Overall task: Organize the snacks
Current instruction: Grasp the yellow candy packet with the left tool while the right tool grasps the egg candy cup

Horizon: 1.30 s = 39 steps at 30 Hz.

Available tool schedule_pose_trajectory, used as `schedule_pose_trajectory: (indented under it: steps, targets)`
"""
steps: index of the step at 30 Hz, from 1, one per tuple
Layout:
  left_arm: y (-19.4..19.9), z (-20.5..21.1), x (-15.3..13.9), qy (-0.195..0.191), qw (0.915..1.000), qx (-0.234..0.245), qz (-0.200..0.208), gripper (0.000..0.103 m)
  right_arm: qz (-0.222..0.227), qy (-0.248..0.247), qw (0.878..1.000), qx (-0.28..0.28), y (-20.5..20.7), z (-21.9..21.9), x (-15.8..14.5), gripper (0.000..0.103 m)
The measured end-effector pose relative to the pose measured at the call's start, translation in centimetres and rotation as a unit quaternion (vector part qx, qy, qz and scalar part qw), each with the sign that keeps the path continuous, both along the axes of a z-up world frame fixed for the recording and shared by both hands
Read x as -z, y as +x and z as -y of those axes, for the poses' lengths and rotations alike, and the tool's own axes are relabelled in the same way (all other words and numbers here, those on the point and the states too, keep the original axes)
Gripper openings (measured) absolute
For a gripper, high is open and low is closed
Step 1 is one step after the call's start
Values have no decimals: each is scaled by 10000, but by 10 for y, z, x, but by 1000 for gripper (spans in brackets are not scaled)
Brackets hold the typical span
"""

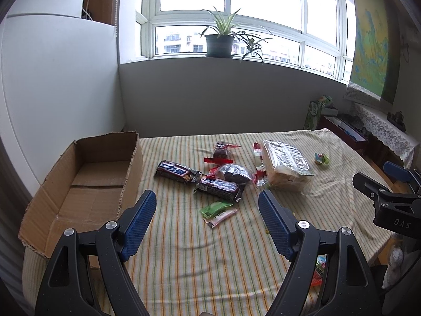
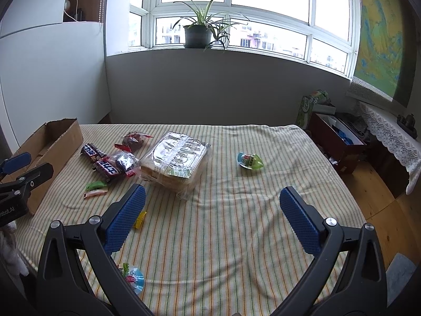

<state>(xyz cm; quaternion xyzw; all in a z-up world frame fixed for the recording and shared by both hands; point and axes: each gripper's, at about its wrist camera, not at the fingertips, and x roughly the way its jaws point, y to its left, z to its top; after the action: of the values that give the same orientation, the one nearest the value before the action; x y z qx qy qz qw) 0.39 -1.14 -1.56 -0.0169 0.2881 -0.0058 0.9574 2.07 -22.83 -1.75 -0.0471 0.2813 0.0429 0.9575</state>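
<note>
An empty open cardboard box [image 1: 86,184] stands at the left of the striped table [image 1: 184,250]; it also shows in the right wrist view [image 2: 52,142]. Two dark chocolate bars [image 1: 175,171] [image 1: 220,188], two clear-wrapped brown cakes [image 1: 222,150] [image 1: 235,173], a green and pink sachet [image 1: 218,212] and a bag of sliced bread [image 1: 285,167] lie mid-table. A green-blue jelly cup [image 2: 249,161] lies apart at the right. My left gripper [image 1: 208,202] is open and empty above the sachet. My right gripper [image 2: 213,197] is open and empty over bare cloth.
A yellow sweet [image 2: 140,219] and a blue-lidded jelly cup [image 2: 134,280] lie near the table's front edge. A wall and window with a potted plant [image 1: 219,42] stand behind. A dark box [image 2: 339,142] and lace-covered shelf [image 2: 389,137] stand at the right.
</note>
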Motion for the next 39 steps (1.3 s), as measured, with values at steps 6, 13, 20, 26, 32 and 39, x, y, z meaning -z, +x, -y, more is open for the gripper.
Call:
schedule_pose_trajectory:
  steps: [6, 13, 20, 26, 32, 39]
  targets:
    - [0, 0, 0, 6, 10000, 7, -9, 80, -27, 21, 10000, -23, -1, 0, 0, 103]
    - [1, 0, 2, 28, 10000, 41, -46, 80, -65, 42, 9999, -69, -3, 0, 0, 103]
    - [2, 2, 9, -11, 9996, 167, -212, 80, -245, 21, 9990, -364, -10, 3, 2, 103]
    - [5, 15, 15, 55, 9981, 493, -370, 80, -603, -48, 9920, -1108, -23, -9, 15, 103]
    - [16, 26, 26, -155, 9926, 925, -771, 64, -1048, -71, 9792, -1736, -40, -29, 38, 95]
    - [30, 29, 39, -470, 9815, 1338, -1286, 51, -1634, 150, 9634, -2121, -41, -41, 61, 80]
